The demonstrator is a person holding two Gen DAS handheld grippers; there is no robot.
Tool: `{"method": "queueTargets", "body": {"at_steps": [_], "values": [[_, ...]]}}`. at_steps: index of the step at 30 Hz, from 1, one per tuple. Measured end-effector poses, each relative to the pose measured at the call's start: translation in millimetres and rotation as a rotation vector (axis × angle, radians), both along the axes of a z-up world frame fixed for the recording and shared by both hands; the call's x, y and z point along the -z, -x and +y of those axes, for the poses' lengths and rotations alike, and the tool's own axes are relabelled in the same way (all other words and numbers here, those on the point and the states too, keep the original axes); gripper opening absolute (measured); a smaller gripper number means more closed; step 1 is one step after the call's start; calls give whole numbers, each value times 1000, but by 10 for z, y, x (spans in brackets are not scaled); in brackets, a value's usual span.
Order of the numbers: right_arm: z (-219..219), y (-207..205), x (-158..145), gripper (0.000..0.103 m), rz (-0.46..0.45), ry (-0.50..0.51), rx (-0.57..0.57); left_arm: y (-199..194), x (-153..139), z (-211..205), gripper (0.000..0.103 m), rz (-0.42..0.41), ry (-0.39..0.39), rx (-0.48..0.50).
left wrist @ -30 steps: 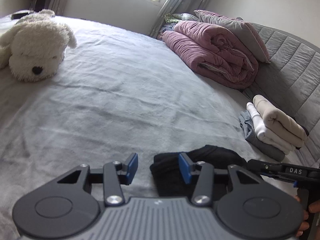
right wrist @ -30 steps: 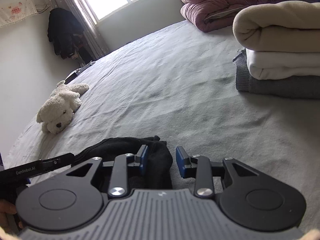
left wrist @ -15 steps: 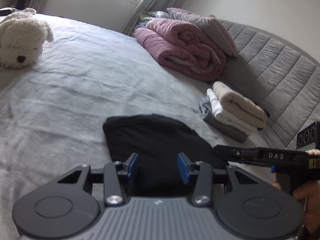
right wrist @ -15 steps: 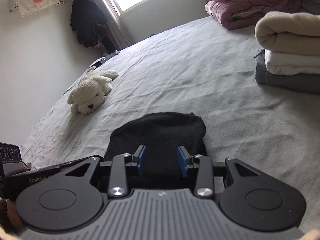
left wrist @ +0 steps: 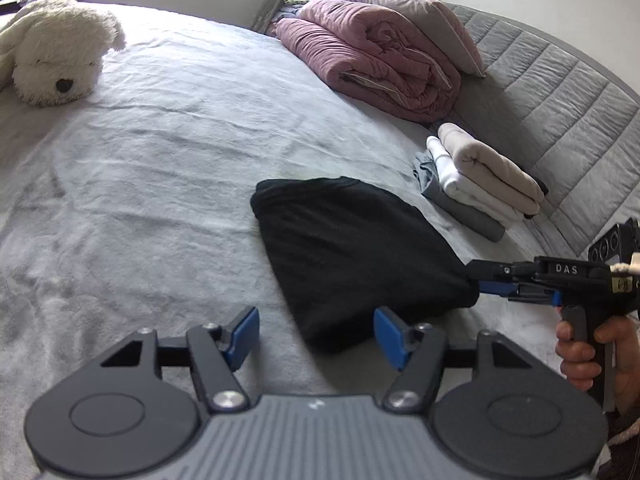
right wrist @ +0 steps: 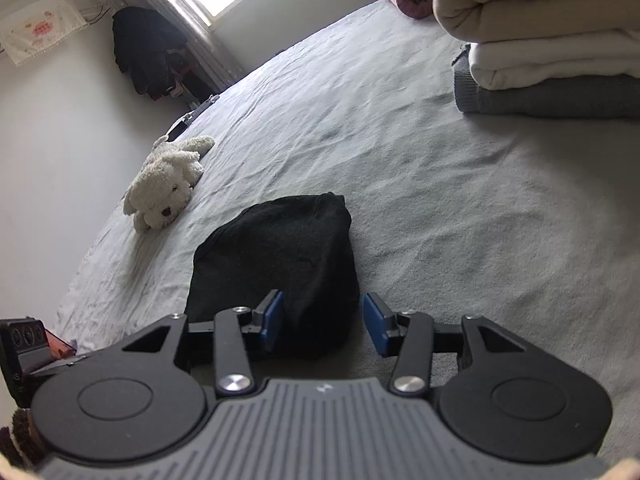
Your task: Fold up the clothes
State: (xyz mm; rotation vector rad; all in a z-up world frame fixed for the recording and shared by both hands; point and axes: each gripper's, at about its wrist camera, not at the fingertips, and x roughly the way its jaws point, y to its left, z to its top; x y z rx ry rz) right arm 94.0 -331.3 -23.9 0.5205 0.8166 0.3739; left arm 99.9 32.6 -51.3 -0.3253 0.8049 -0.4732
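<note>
- Both grippers hover low over the bed: the left gripper (left wrist: 316,332) fills the bottom of its own view with its blue pads spread wide and nothing between them.
- Far left in that view, at the upper left of the frame, a white plush dog (left wrist: 56,48) lies on the grey bedsheet (left wrist: 160,152).
- Near the frame's centre the black garment (left wrist: 352,252) lies folded on the sheet, its near edge just beyond the left gripper's right pad.
- Further right and higher, a rolled pink duvet (left wrist: 372,52) lies against the quilted grey headboard (left wrist: 560,92), with a stack of folded clothes (left wrist: 480,180) below it, near the garment but apart from it.
- At the right edge the right gripper (left wrist: 486,280) reaches in sideways, its tips at the garment's right corner, a hand (left wrist: 580,356) around its handle.
- From the right wrist view, the right gripper (right wrist: 322,320) stands spread too, the garment's near end lying between its pads without being pinched.
</note>
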Motion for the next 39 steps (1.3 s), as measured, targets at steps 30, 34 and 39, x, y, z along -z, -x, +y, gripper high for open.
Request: {"method": "queueTargets", "body": {"at_steps": [30, 34, 39], "values": [[34, -311, 192, 56, 97, -146, 20, -520, -47, -165, 68, 123, -52, -93], [1, -317, 170, 56, 100, -142, 17, -544, -39, -147, 68, 123, -43, -91], [-81, -288, 156, 56, 102, -141, 36, -543, -54, -177, 68, 121, -59, -98]]}}
